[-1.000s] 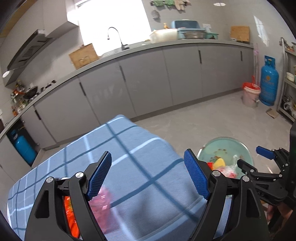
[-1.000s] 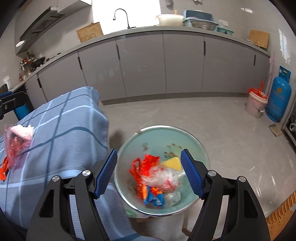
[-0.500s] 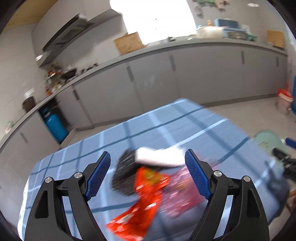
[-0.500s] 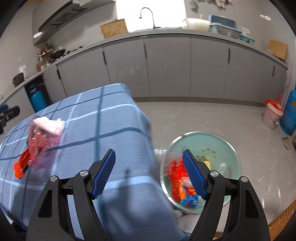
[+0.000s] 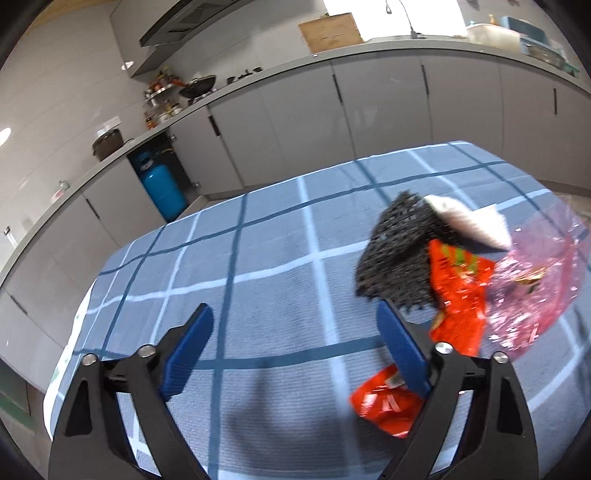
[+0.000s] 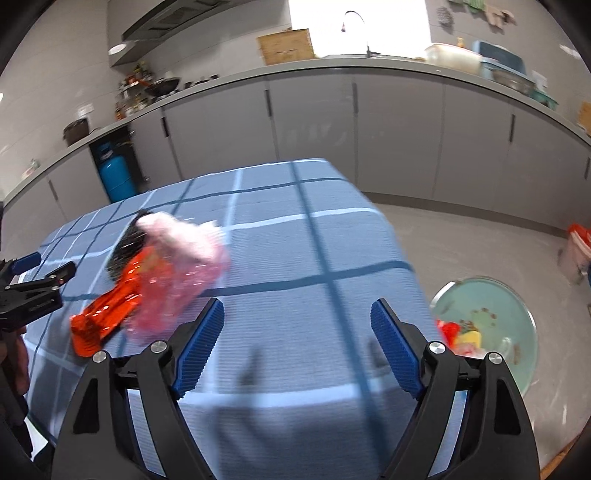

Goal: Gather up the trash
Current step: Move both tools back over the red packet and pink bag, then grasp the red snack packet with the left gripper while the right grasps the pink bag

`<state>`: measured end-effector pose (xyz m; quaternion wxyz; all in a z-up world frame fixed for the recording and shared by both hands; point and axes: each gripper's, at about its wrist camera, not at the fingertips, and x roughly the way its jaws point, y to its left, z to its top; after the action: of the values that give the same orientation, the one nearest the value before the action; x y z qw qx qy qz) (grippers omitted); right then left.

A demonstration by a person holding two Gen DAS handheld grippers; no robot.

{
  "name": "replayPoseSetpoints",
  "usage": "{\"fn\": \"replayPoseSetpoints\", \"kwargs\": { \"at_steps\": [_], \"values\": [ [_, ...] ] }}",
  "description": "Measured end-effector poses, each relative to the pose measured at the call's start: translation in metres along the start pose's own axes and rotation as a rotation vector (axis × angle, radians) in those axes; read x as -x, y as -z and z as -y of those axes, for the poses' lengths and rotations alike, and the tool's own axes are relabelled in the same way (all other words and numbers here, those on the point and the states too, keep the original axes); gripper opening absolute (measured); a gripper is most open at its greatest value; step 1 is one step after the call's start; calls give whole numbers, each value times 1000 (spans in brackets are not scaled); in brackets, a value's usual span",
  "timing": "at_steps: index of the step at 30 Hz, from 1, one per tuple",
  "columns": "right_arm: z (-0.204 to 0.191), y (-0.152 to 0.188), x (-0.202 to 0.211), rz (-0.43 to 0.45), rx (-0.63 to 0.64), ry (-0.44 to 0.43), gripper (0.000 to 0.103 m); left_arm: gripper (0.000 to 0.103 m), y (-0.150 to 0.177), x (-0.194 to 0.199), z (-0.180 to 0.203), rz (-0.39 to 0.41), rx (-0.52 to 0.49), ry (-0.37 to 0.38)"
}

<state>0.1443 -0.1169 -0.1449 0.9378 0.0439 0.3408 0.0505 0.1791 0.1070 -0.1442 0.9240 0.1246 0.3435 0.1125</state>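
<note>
Tablecloth point(image 5: 258, 295) in blue check covers the table, grey kitchen cabinets point(image 6: 399, 140) behind. Trash lies heaped on it: black mesh point(image 5: 399, 254), orange wrapper point(image 5: 458, 295), pink bag point(image 5: 535, 288). Basin point(image 6: 517, 332) on the floor holds more scraps. Left gripper point(image 5: 295, 354) and right gripper point(image 6: 295, 343) both gape wide, holding nothing

Bright daylight floods from the blown-out window point(image 6: 354, 26); motion blur smears the trash point(image 6: 155, 280); soft shadows fall on the tablecloth point(image 5: 266, 302); fisheye bends edges.
</note>
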Motion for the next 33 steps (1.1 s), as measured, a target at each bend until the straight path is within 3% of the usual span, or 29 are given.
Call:
{"fn": "replayPoseSetpoints", "kwargs": {
  "at_steps": [10,18,19,21,22,24,33],
  "values": [
    [-57,2,-13,-46,92,-71,82,90,14,-15,-29,-43,67,-15],
    [-74,-8,-34,-47,90,-59,81,90,18,-13,-26,-46,64,24],
    [-75,-9,-39,-57,84,-65,78,90,17,-13,-24,-47,63,28],
    [-76,-10,-47,-80,90,-66,45,90,18,-12,-21,-47,59,41],
    [-76,-10,-49,-87,94,-68,42,90,18,-12,-20,-47,57,45],
    [-76,-8,-46,-84,101,-79,27,90,17,-11,-16,-45,50,50],
    [-43,-5,-24,-67,61,-56,20,90,11,-5,11,-43,10,117]
  ]
}}
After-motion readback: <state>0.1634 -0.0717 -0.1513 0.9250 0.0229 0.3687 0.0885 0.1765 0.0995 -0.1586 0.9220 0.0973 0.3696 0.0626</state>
